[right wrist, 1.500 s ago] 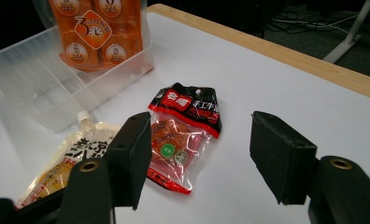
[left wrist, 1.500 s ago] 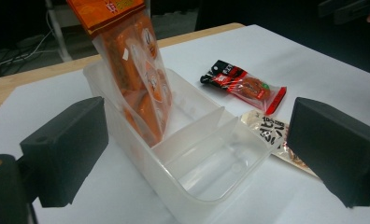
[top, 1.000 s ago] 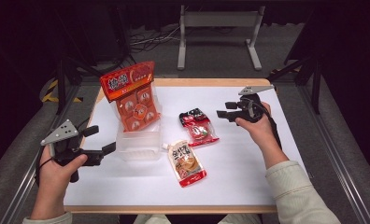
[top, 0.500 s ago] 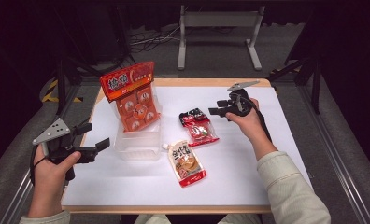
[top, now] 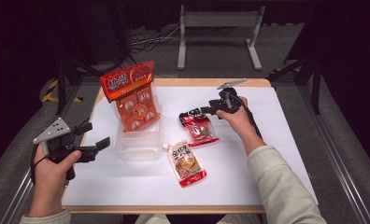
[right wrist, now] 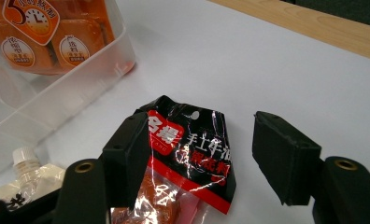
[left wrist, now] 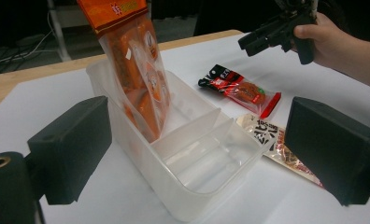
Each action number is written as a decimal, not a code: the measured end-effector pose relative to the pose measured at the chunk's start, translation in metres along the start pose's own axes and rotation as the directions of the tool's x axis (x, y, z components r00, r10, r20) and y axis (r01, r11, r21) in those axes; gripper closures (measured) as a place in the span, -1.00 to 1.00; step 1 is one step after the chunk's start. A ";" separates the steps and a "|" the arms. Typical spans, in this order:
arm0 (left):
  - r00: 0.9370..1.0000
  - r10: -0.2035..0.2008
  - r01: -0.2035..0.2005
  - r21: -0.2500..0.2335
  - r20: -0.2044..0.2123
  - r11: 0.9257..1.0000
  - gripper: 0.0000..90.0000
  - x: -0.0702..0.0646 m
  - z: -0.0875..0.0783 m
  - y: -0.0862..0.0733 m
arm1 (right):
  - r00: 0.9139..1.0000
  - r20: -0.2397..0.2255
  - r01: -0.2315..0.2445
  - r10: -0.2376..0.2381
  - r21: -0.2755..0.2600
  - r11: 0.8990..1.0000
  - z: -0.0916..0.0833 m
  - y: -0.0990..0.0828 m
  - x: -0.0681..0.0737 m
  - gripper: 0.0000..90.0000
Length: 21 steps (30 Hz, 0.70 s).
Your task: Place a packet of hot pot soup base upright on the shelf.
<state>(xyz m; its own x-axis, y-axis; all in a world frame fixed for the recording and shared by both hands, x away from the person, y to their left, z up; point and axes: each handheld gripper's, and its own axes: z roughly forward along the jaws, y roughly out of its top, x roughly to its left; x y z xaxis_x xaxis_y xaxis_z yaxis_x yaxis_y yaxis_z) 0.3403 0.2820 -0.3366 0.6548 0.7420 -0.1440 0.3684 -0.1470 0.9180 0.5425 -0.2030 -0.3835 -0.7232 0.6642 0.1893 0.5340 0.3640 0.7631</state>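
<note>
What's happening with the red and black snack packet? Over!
Right hand-held gripper open, jaws either side of the red-black packet. Packet flat on the table, not gripped. Left hand-held gripper open, beside the clear bin. Nothing in the way.

Red-and-black snack packet (top: 199, 129) lies flat on the white table cover (top: 276, 140), black header end toward the far side, crinkled and lifted at the top edge (right wrist: 188, 135). White lettering on a red label, orange contents in a clear window. It sits right of the clear bin (top: 138, 144), above the spouted pouch (top: 187, 162).
</note>
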 end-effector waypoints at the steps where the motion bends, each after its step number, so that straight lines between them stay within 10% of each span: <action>1: 1.000 0.000 0.000 0.000 0.000 1.000 -0.81 0.000 0.000 0.000 | 1.000 -0.003 -0.001 0.001 0.005 1.000 0.002 0.000 -0.001 -0.18; 21: 1.000 0.008 -0.008 0.020 0.006 1.000 -0.83 -0.001 0.007 0.000 | 1.000 0.019 -0.021 0.020 0.068 0.997 0.040 -0.012 -0.008 -0.18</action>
<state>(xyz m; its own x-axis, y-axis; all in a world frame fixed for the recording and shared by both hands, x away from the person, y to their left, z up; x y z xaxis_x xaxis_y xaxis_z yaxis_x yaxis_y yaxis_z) 0.3439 0.2768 -0.3393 0.6619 0.7367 -0.1388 0.3763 -0.1664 0.9114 0.5592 -0.1865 -0.4192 -0.7039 0.6836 0.1928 0.5780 0.3935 0.7149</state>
